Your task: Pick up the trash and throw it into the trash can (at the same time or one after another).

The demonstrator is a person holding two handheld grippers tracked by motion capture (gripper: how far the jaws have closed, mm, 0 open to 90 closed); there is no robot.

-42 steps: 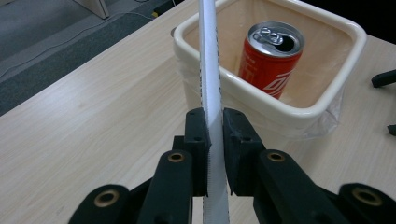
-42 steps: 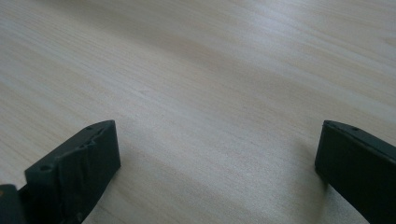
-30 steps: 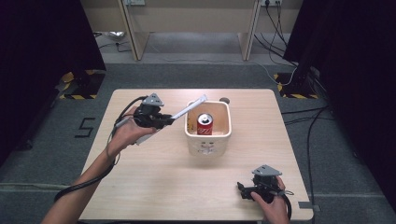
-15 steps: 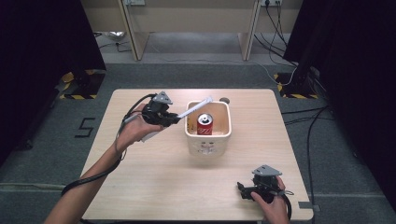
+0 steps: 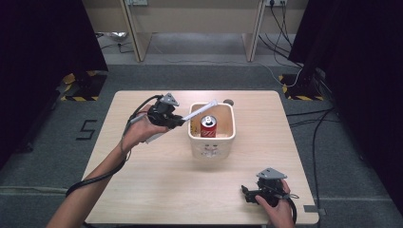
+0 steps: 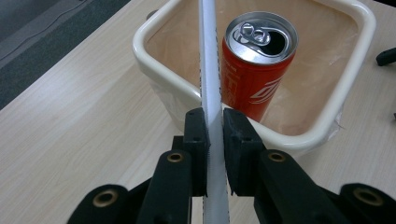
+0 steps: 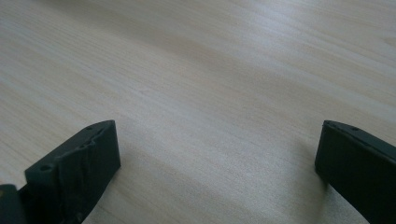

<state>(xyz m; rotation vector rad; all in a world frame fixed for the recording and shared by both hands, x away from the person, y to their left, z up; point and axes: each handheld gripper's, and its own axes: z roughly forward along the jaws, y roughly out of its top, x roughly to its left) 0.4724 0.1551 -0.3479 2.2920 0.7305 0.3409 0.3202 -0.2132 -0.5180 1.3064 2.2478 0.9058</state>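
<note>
The left claw (image 6: 214, 135) is shut tight on a long white stick (image 6: 208, 70), with both black jaws pressed flat on its sides. The stick is thin and flat, maybe a wrapped straw, but it is hard to be sure. From the high view, the left claw (image 5: 177, 121) holds it just beside the left side of a cream square tub (image 5: 227, 135), and the far end of the stick (image 5: 199, 110) reaches up and over the tub's rim. The tub stands in the middle of the bench (image 5: 142, 185). Inside it a red can (image 6: 256, 70) stands upright with its top already open, and the stick passes just beside the can on its left. So the step in hand looks like putting the stick into the tub, or maybe into the can's hole. It is not in yet. Next, the hand would need to tip the stick's far end down, aim it at the open space or the hole, and only then let the jaws go. The right claw (image 5: 249, 194) rests low on the bench near the front right corner, well apart from the tub. Its jaws are wide open with nothing but bare wood between them.
</note>
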